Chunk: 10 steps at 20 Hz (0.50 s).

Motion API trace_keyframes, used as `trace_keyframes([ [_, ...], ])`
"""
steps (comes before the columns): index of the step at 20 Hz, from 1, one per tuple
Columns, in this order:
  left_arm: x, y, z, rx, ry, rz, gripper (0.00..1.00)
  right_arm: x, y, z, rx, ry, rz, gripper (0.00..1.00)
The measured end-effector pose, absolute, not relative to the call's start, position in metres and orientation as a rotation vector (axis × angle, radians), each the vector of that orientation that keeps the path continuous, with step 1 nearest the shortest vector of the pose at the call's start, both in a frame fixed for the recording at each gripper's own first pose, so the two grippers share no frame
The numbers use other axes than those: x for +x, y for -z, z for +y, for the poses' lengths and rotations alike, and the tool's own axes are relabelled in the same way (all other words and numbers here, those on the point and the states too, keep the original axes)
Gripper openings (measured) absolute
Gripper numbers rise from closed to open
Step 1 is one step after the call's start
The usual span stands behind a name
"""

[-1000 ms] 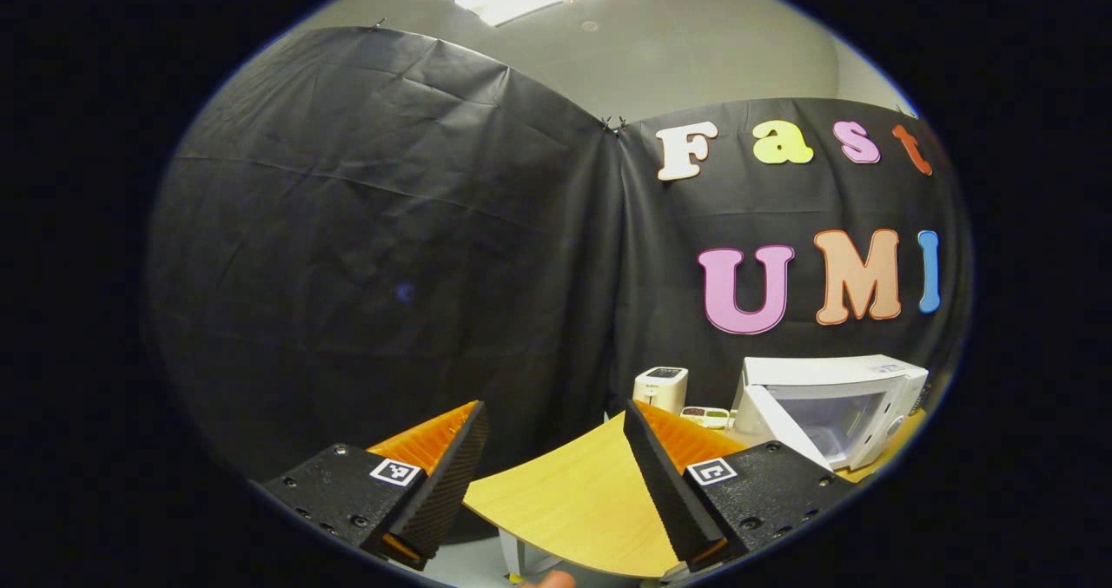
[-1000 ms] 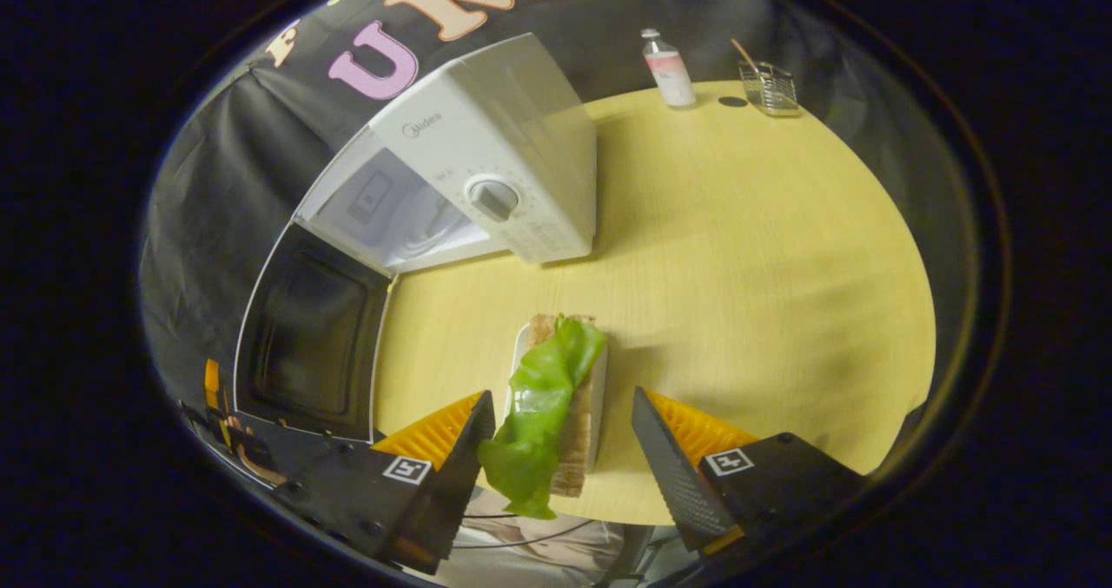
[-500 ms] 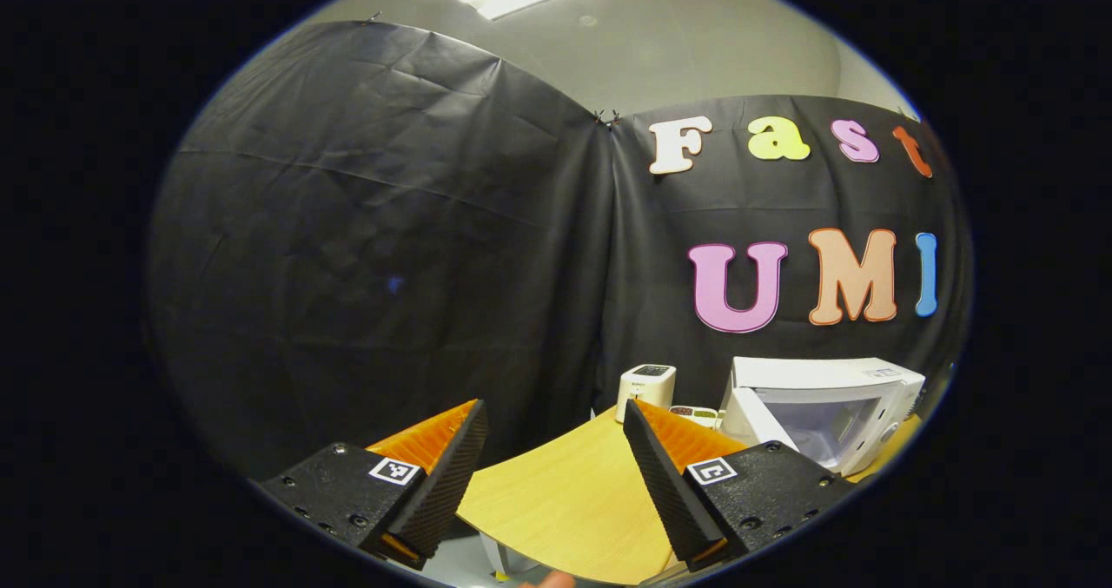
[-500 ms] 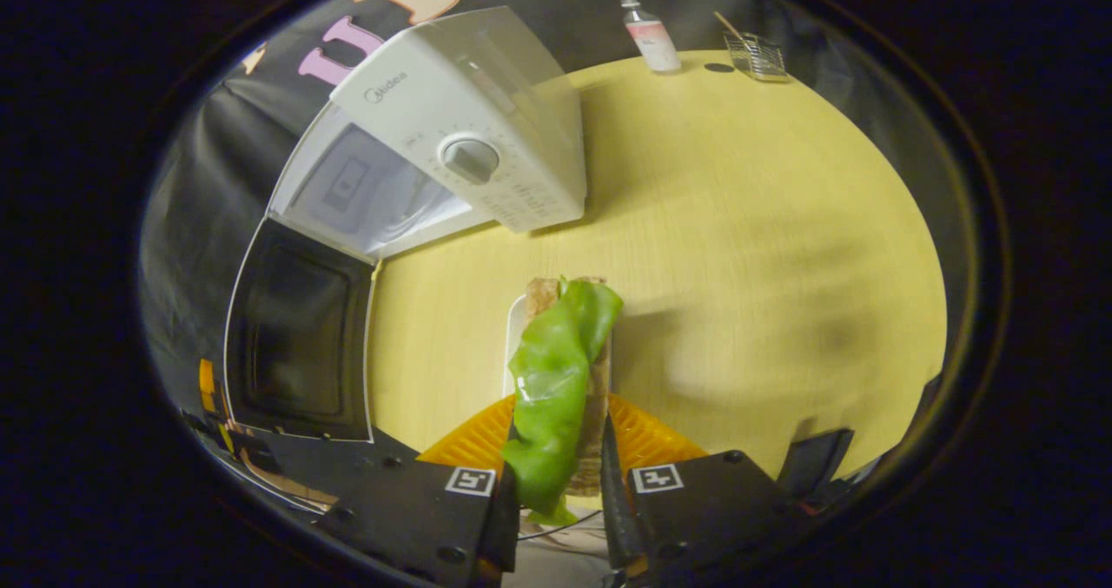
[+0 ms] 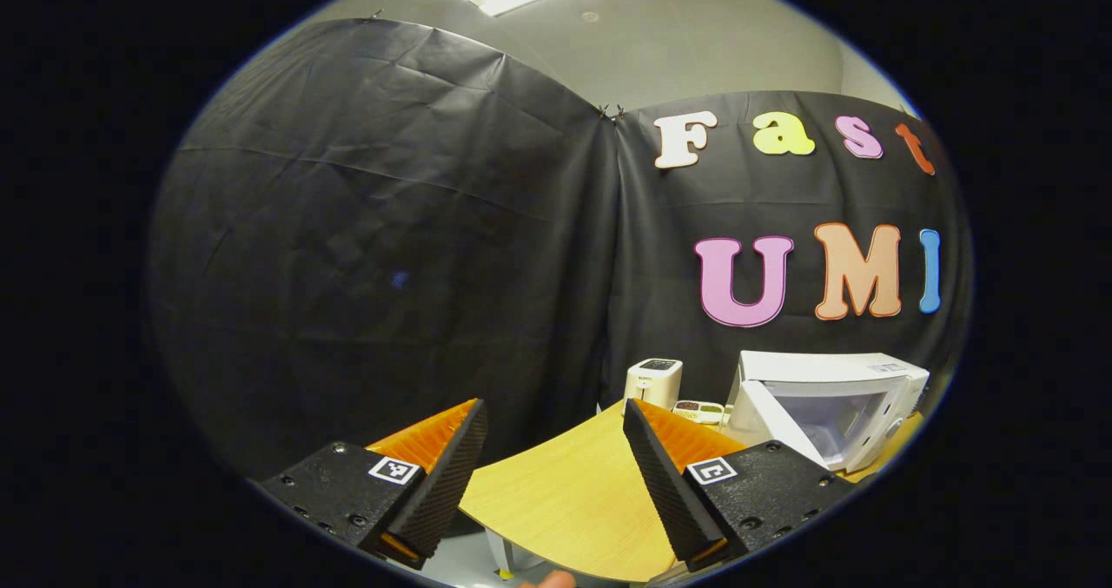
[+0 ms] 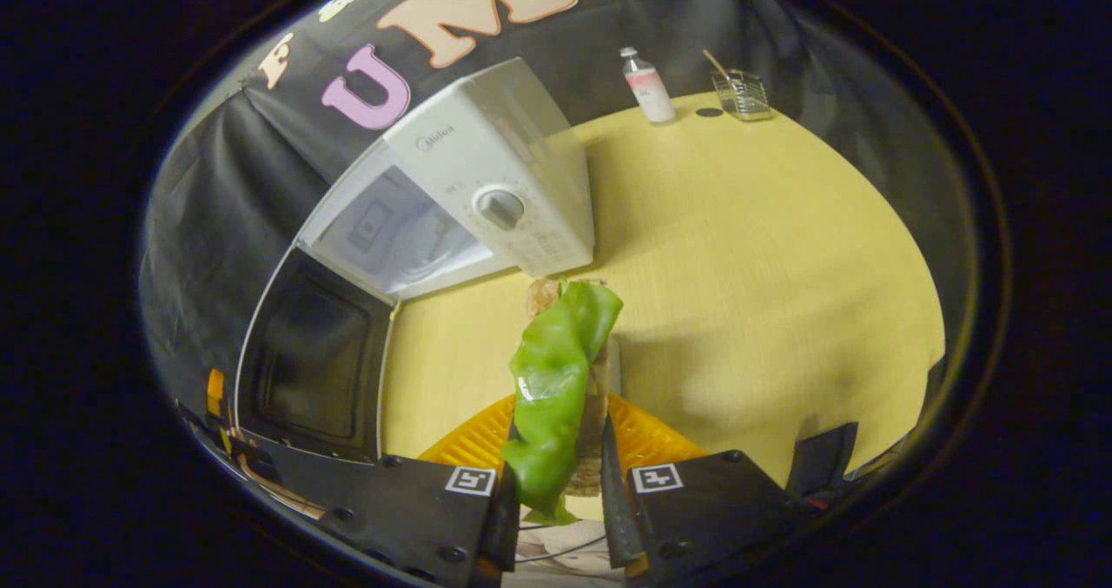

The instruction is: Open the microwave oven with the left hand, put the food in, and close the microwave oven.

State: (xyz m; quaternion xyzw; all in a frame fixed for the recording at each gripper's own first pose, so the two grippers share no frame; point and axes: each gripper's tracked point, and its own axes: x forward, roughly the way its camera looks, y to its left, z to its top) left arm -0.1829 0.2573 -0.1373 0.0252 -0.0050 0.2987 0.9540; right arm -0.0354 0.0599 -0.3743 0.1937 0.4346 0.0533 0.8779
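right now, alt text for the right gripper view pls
The right gripper is shut on a sandwich with lettuce, held above a wooden table. Behind it a white microwave stands with its door swung open.

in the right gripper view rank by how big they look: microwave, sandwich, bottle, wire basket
1. microwave
2. sandwich, though it looks larger for being close to the camera
3. bottle and wire basket look about alike, both far off

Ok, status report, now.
Left gripper open, held off the table. Right gripper shut on sandwich. Microwave door open. Nothing blocking.
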Motion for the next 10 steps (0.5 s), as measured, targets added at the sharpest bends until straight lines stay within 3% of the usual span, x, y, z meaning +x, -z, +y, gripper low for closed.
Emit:
trace_keyframes([
  [9, -0.195, 0.134, 0.261, 0.074, -0.603, -0.015, 0.93, -0.013, 0.339, 0.087, 0.583, -0.113, 0.494, 0.42],
  [10, -0.195, 0.135, 0.261, 0.073, -0.6, -0.012, 0.96, -0.012, 0.338, 0.094, 0.594, -0.102, 0.453, 0.42],
])
